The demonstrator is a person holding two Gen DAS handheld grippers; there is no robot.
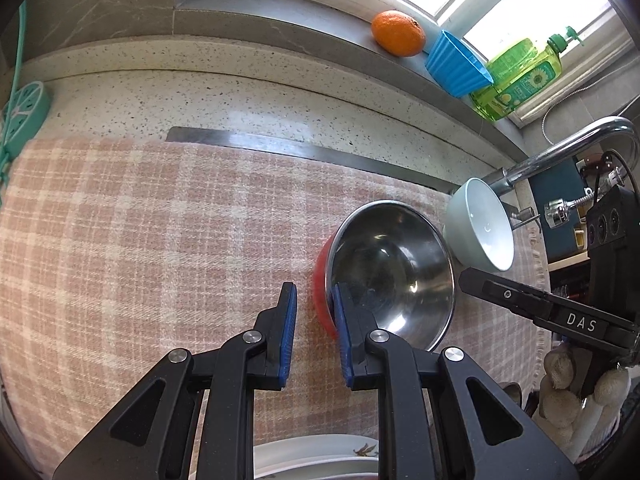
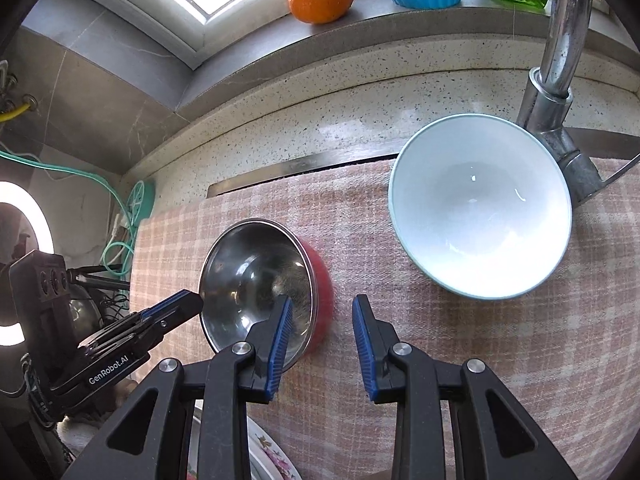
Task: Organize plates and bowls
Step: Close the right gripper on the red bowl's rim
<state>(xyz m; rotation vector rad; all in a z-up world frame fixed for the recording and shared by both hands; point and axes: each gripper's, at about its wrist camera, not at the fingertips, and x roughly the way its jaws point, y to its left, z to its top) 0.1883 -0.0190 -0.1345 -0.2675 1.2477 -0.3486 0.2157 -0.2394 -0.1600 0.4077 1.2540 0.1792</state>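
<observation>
The polished steel bowl with red outer shell rests on the plaid-clothed surface: light, rigid, slippery. Grip its rim. Left claw and right claw: slightly parted, empty.

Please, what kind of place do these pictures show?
Most likely a home kitchen counter beside a sink: a chrome faucet rises at the counter's back, a green dish soap bottle stands on the windowsill, and a steel bowl sits on a checked cloth.

left view: looks steeply down, close over the cloth.
right view: likewise.
shared: steel bowl, pale bowl, orange.
</observation>
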